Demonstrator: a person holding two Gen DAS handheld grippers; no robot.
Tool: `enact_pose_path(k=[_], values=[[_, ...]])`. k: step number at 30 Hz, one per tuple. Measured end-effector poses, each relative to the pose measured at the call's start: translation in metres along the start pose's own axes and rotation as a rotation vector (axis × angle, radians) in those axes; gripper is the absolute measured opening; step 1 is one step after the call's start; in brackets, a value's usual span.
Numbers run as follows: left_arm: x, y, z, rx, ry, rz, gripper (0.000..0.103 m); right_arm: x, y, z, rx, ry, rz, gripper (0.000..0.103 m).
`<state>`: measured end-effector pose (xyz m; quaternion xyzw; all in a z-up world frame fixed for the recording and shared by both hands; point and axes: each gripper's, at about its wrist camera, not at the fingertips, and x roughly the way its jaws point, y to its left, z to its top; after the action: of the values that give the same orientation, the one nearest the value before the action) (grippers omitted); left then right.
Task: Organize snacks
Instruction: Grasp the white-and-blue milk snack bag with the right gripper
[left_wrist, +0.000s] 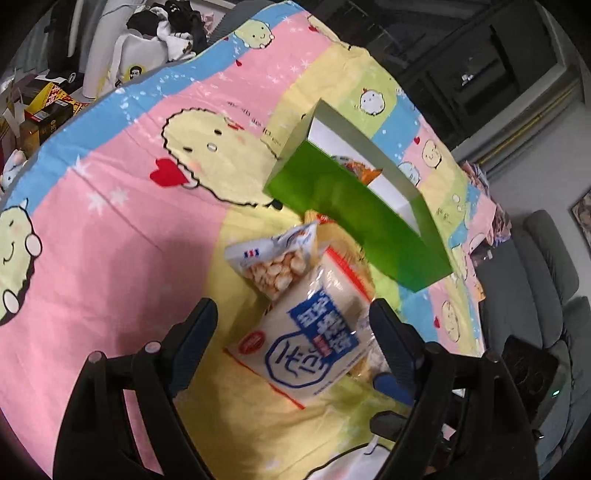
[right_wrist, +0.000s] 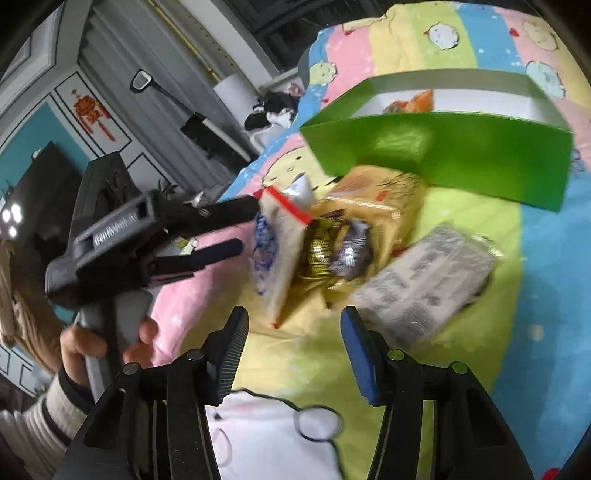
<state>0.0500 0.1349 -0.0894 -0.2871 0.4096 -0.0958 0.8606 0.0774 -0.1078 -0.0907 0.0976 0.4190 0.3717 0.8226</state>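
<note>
A green box (left_wrist: 354, 214) stands open on the cartoon bedsheet (left_wrist: 110, 229), with an orange snack packet (left_wrist: 364, 168) inside; the box also shows in the right wrist view (right_wrist: 461, 151). My left gripper (left_wrist: 293, 325) is open, its fingers either side of a white bag with blue lettering (left_wrist: 314, 332). A small bag of round crackers (left_wrist: 277, 266) lies just beyond. In the right wrist view my right gripper (right_wrist: 293, 332) is open and empty above the sheet, near the white bag (right_wrist: 273, 251), a gold and purple packet (right_wrist: 332, 251), a yellow packet (right_wrist: 380, 199) and a grey-printed packet (right_wrist: 424, 280). The left gripper (right_wrist: 240, 225) shows there at the white bag's edge.
Clutter of boxes (left_wrist: 40, 107) and clothes (left_wrist: 173, 26) lies beyond the bed's far edge. A grey sofa (left_wrist: 546, 258) stands to the right of the bed. A wall with a red ornament (right_wrist: 90, 110) and dark furniture is at the left in the right wrist view.
</note>
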Motion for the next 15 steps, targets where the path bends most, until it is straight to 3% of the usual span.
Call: enact_pose_path(k=[5,9,11,13,15], values=[[0.003,0.010,-0.003,-0.024,0.004,-0.087,0.083,0.023,0.009,0.009,0.010,0.018,-0.035,0.048],[0.009,0.011,-0.003,0.013,0.033,-0.133,0.082,0.030,0.010,0.014,0.028,0.010,-0.056,0.033],[0.015,0.013,-0.004,0.006,0.060,-0.157,0.075,0.032,0.008,0.016,0.035,0.009,-0.065,0.028],[0.018,0.014,-0.005,0.009,0.078,-0.151,0.060,0.036,0.006,0.018,0.050,0.028,-0.054,0.026],[0.018,0.015,-0.007,0.006,0.079,-0.150,0.056,0.041,0.004,0.016,0.059,0.044,-0.054,0.024]])
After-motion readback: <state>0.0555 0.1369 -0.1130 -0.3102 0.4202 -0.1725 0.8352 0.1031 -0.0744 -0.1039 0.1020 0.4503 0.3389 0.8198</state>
